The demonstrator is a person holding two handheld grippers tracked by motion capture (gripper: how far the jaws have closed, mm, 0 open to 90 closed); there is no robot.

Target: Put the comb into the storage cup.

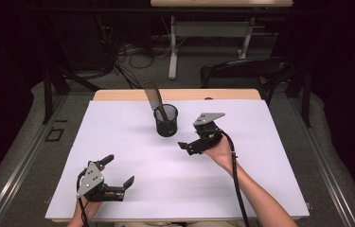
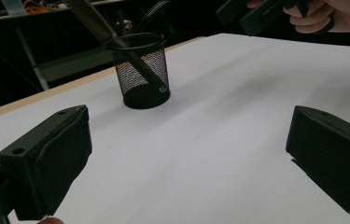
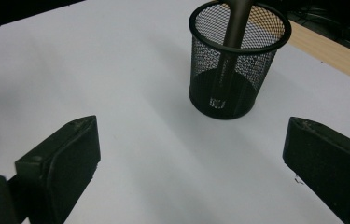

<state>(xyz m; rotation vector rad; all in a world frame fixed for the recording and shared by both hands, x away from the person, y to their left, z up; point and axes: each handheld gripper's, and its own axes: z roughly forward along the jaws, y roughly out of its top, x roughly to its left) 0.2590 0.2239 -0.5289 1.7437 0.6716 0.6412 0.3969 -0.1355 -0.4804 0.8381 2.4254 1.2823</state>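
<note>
Black wire mesh, light and stiff: the pen cup (image 1: 166, 121) holds a tilted flat tool (image 1: 154, 97). The right gripper (image 1: 198, 142) beside it and left gripper (image 1: 118, 170) well nearer the person both gape empty; the tool's upper end looks the likeliest place to grip.

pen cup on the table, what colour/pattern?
Black wire mesh with a solid black rim and base: the pen cup shows best in the right gripper view.

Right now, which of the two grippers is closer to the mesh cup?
The right gripper, just beside the mesh cup; the left gripper sits farther back near the table's front edge.
</note>
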